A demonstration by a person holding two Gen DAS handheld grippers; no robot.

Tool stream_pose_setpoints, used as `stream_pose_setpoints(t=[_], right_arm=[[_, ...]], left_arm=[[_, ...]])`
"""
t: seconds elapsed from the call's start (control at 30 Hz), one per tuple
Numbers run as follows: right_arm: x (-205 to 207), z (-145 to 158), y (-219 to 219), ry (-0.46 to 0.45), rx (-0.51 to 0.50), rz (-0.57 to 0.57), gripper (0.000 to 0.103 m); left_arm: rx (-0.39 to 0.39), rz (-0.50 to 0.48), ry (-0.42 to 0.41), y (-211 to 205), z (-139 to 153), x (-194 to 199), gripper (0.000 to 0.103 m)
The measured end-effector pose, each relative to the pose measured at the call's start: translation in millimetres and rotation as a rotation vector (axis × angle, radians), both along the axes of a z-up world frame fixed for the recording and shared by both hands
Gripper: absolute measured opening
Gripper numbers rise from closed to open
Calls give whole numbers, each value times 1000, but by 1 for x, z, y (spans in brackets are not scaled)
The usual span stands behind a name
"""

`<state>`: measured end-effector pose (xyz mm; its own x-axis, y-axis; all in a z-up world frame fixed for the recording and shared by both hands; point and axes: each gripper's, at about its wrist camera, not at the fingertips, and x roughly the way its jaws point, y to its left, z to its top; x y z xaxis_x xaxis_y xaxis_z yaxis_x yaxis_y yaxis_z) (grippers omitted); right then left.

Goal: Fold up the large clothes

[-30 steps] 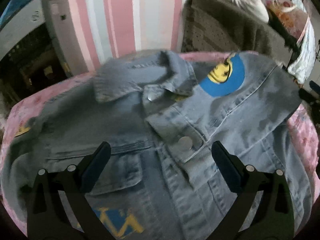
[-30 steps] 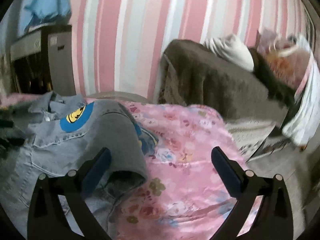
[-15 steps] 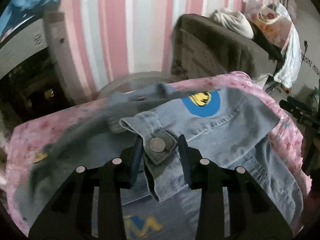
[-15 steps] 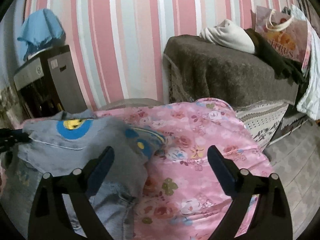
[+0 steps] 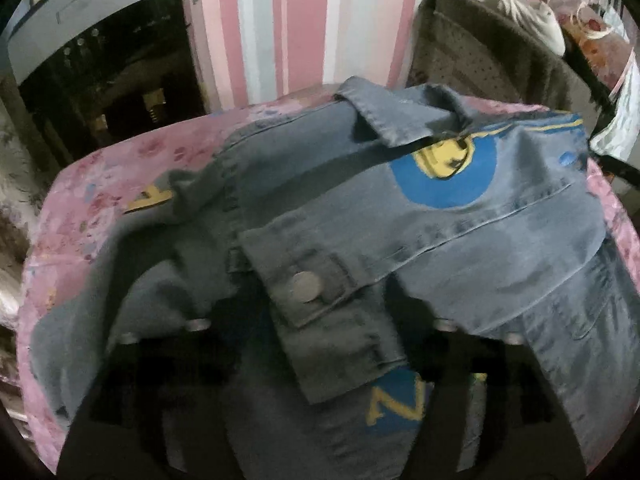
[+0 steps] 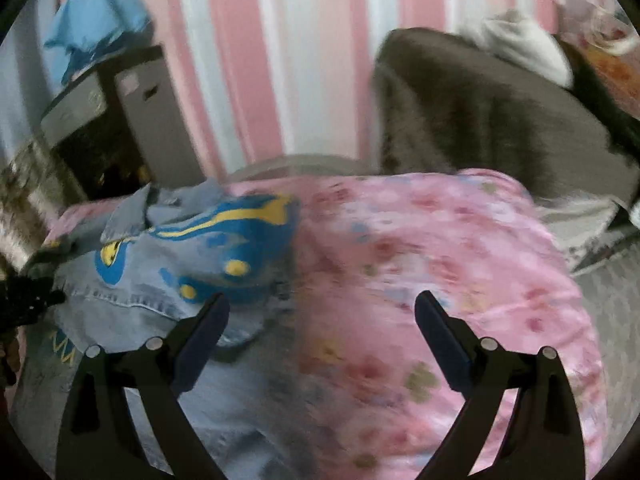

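One denim jacket (image 5: 460,248) on a pink floral cover (image 6: 460,248).
Left gripper (image 5: 316,320) pinches the jacket's buttoned placket (image 5: 316,292); right gripper (image 6: 320,320) hovers, jaws spread, holding nothing.

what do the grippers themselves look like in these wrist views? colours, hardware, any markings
Both are matt black frames with forked, angular arms. The right gripper has dark navy pads on its jaws and round silver pivot bolts on each arm. The left gripper is mostly covered by the denim jacket; only its black frame and silver bolts show. No cables, markings or sleeves visible.
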<state>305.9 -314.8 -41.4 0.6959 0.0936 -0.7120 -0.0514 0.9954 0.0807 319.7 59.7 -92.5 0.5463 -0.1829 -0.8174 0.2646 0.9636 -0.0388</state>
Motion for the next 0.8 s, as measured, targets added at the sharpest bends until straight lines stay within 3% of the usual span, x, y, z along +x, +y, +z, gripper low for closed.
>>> stream_pose_setpoints(t=[0.07, 0.1, 0.17, 0.2, 0.27, 0.4, 0.47, 0.53, 0.6, 0.67, 0.73, 0.8], right_arm=[[13, -2, 12, 6, -32, 21, 94], [20, -2, 16, 10, -28, 35, 88], [32, -4, 20, 26, 18, 80, 49], [38, -6, 20, 49, 55, 95, 21], [44, -5, 19, 58, 105, 105, 11], [50, 8, 1, 66, 195, 92, 10], [67, 2, -8, 93, 88, 4, 10], [93, -26, -13, 213, 32, -38, 11], [101, -41, -7, 238, -22, -32, 22], [97, -36, -2, 201, -75, -20, 33], [82, -18, -11, 132, -18, -29, 50], [62, -1, -18, 75, 33, -27, 51]], left_arm=[[10, -1, -19, -2, 2, -1, 82], [22, -1, -30, -5, 3, -1, 83], [28, 4, -37, -6, 4, 7, 84], [21, 9, -37, -5, 4, 10, 84], [3, 21, -33, -2, 4, 16, 84], [20, 31, -30, -6, -2, 25, 84], [69, 20, -24, -14, -8, 31, 85], [54, -12, -4, -21, -14, 36, 86], [90, -6, -2, -29, -17, 40, 86], [99, -9, -6, -31, -17, 40, 86], [93, -10, -1, -29, -15, 39, 86], [79, -7, 3, -25, -10, 38, 86]])
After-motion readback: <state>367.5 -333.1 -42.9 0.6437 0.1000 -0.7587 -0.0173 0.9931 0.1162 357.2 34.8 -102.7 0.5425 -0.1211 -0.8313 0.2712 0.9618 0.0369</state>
